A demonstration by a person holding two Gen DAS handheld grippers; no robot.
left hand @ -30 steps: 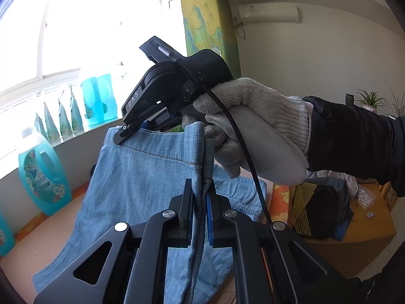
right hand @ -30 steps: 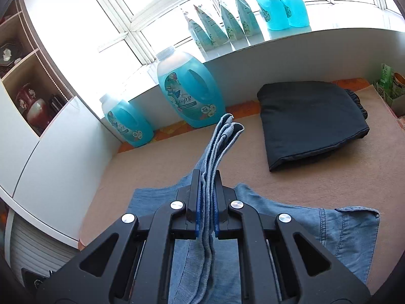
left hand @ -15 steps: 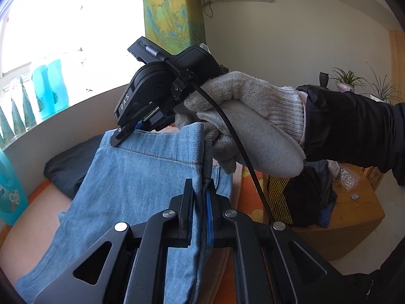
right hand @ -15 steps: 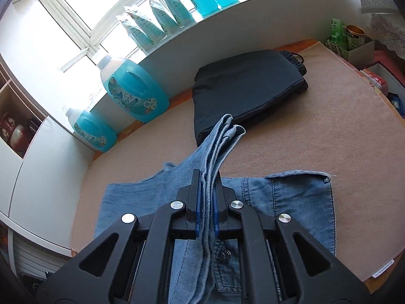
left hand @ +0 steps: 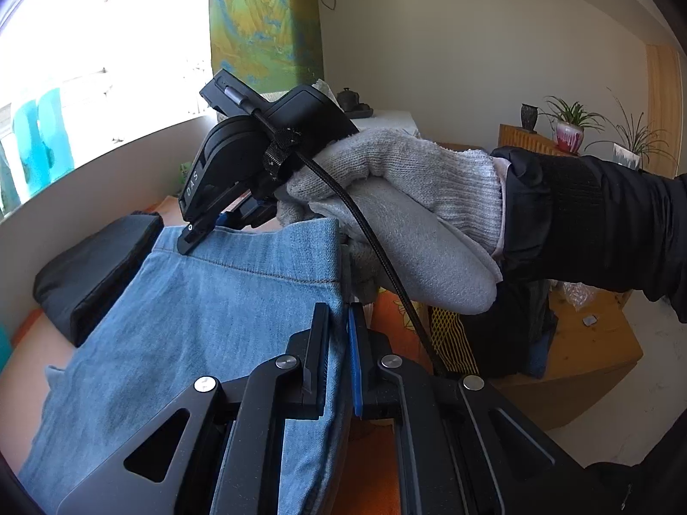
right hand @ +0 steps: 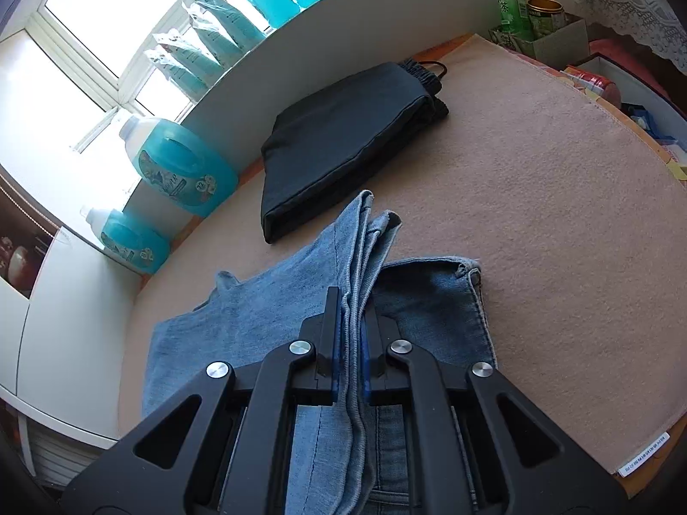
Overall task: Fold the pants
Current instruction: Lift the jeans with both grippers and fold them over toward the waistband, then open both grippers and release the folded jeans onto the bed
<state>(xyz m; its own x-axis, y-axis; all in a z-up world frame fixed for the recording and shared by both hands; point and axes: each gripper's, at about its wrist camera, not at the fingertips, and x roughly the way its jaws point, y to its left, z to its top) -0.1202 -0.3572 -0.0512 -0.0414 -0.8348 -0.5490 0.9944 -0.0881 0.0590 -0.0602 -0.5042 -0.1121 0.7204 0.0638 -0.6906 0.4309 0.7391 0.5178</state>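
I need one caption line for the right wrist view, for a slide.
Right tongs shut on the hem layers of light blue jeans, above a beige mat beside folded black pants.

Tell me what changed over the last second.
Both claws carried the jeans' leg ends down and forward over the waist part lying on the mat, toward the folded black pants. Nothing released: left claw and right claw stay shut on denim.
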